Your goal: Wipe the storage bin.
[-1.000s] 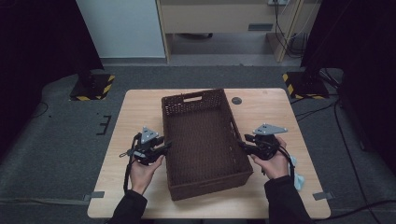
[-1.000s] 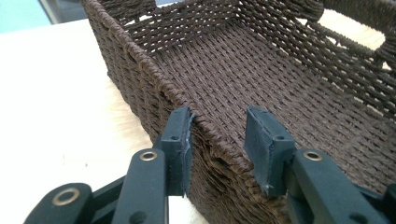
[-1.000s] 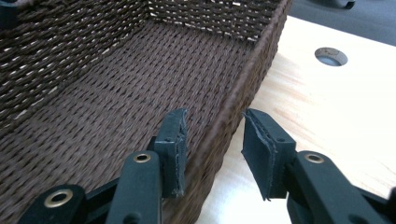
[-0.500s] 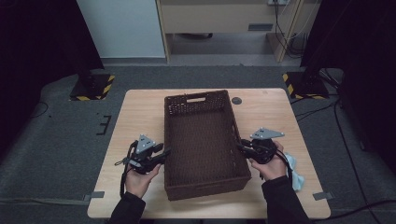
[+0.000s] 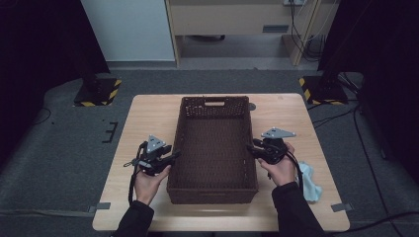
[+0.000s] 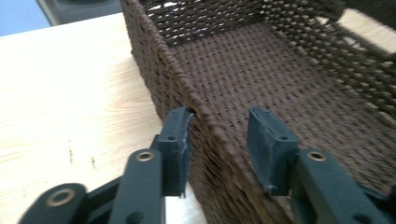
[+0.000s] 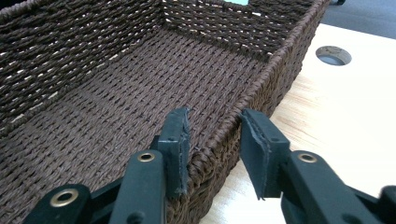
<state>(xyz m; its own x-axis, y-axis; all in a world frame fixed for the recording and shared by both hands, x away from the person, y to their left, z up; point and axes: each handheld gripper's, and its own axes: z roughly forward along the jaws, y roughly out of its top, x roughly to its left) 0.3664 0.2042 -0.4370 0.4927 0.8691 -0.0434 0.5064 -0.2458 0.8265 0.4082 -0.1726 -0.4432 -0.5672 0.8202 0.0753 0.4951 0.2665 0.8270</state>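
A dark brown woven basket [image 5: 212, 195] stands empty and square on the wooden table [image 5: 148, 118]. My left gripper [image 5: 174, 155] straddles its left wall, which runs between the two jaws in the left gripper view [image 6: 159, 70]. The outer pad [image 6: 180, 140] lies against the weave and the inner pad stands clear of it. My right gripper [image 5: 252, 147] straddles the right wall [image 7: 261, 74] the same way, with a gap at the outer pad [image 7: 257, 149]. Both sets of jaws have just been opening, with the wall between them.
A light blue cloth [image 5: 309, 180] lies by the table's right edge, behind my right hand. A round cable hole [image 5: 252, 106] sits just past the basket's far right corner. Bare tabletop flanks the basket on both sides.
The basket has turned from a skewed position to square with the table and has come nearer the front edge. Both grippers stay at its side walls.
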